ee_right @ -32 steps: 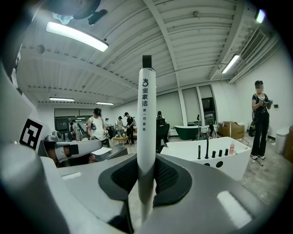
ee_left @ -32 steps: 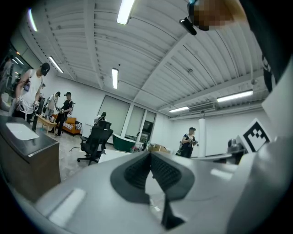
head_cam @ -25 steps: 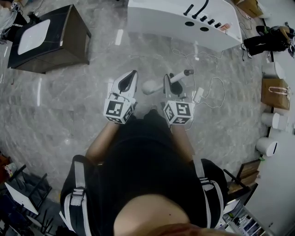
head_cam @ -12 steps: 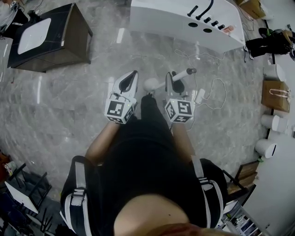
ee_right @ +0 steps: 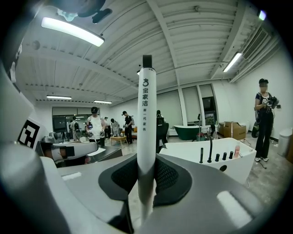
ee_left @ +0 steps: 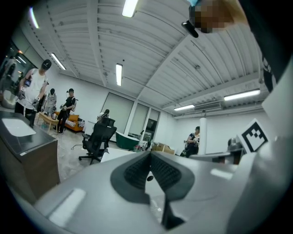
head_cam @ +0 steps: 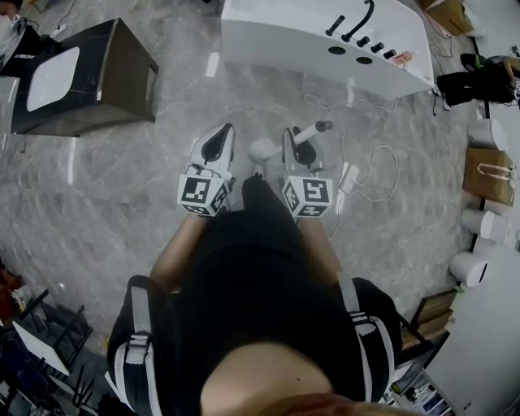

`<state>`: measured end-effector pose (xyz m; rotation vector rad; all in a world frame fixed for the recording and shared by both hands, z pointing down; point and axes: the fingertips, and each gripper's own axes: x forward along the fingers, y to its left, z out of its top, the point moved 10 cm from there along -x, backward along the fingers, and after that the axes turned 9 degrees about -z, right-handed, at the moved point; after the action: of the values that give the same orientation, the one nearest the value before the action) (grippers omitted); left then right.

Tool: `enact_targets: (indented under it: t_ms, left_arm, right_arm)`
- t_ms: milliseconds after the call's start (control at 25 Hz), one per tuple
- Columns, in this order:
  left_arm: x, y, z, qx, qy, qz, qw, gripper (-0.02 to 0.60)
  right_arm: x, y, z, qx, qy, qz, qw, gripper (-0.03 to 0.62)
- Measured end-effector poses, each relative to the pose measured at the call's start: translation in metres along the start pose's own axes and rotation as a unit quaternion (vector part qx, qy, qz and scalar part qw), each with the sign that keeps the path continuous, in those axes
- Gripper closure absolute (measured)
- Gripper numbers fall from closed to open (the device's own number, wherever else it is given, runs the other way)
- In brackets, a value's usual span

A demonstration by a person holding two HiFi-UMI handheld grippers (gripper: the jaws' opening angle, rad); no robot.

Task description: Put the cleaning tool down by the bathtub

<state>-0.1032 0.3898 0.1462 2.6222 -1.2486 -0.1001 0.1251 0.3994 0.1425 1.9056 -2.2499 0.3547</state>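
Holding the tool (head_cam: 315, 130) in our right claw (head_cam: 290, 140), we stand on a grey marbled floor (head_cam: 122, 179) with the white tub (head_cam: 268, 32) ahead of us and still apart from the tool. The right claw pinches the white handle: in the right gripper view the tool (ee_right: 146, 105) rises between the dark pads of the right claw (ee_right: 147, 160), which press on it from both sides, and its dark tip points at the ceiling. From the head view the handle slants out towards the tub, while the round white head sits between our two claws. Our left claw (head_cam: 225, 130) is beside it and carries nothing; in the left gripper view the left claw (ee_left: 149, 155) has its tips pressed together with nothing between them.

Black taps (head_cam: 357, 24) stand on the tub's rim, and the right gripper view shows the tub (ee_right: 238, 167) to the right of the handle. A white cable (head_cam: 382, 154) loops over the floor to our right. At our left stands a dark cabinet (head_cam: 122, 73) with a white basin (head_cam: 49, 77) set in its top. Several people stand further back in the room.
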Motion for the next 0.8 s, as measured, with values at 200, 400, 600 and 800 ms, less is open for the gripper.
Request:
enact_targets:
  t_ms: [200, 400, 600, 800]
  left_arm:
    - [0.046, -0.003, 0.003, 0.003, 0.000, 0.010, 0.9999, 0.572]
    - [0.084, -0.007, -0.003, -0.010, -0.001, 0.018, 0.9998, 0.572]
    - [0.109, -0.015, -0.005, -0.004, -0.004, 0.031, 0.9995, 0.572]
    - [0.121, -0.014, -0.003, 0.006, -0.004, 0.049, 0.9988, 0.572]
  right_arm:
    - [0.028, -0.037, 0.009, 0.000, 0.005, 0.010, 1.000, 0.520]
    - [0.052, -0.069, 0.014, 0.005, 0.006, 0.024, 1.000, 0.520]
    - [0.070, -0.093, 0.019, -0.001, 0.003, 0.040, 0.999, 0.520]
    - [0.087, -0.105, 0.021, -0.003, 0.003, 0.047, 0.999, 0.520]
